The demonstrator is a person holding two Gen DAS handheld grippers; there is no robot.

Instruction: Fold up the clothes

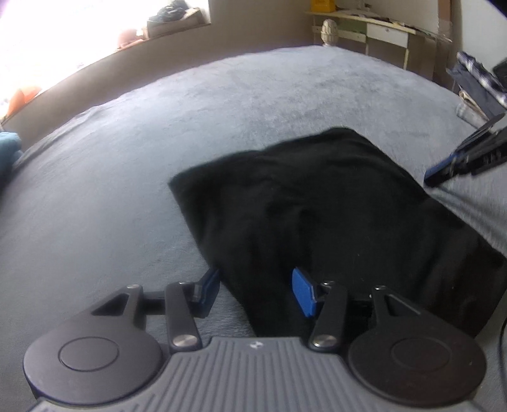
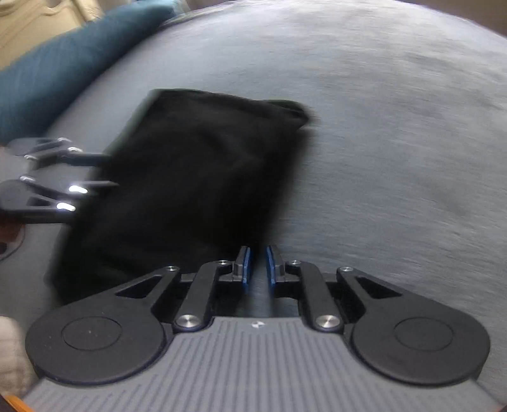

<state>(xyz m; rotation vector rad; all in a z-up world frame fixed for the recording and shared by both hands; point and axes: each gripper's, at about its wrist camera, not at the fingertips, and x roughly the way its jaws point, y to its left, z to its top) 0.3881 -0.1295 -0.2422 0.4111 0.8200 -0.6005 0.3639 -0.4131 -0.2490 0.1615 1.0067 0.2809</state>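
Observation:
A black garment [image 1: 332, 196], folded into a rough rectangle, lies on the grey bedcover [image 1: 158, 142]. My left gripper [image 1: 256, 291] hangs open over the garment's near left corner. One blue pad is just off the cloth's edge, the other is above the cloth, and neither presses on it. In the right wrist view the same garment [image 2: 196, 164] lies ahead and to the left. My right gripper [image 2: 257, 263] sits at its near right edge, its blue pads a narrow gap apart with only bedcover [image 2: 396, 126] showing between them. The left gripper [image 2: 104, 171] reaches in from the left, and the right gripper [image 1: 443, 171] shows at the right edge.
A teal pillow [image 2: 63, 63] lies at the head of the bed by a pale headboard [image 2: 31, 19]. Beyond the bed stand a cluttered desk [image 1: 380, 25] and a pile of dark and checked clothes [image 1: 475, 82]. A bright window sill [image 1: 171, 19] holds boxes.

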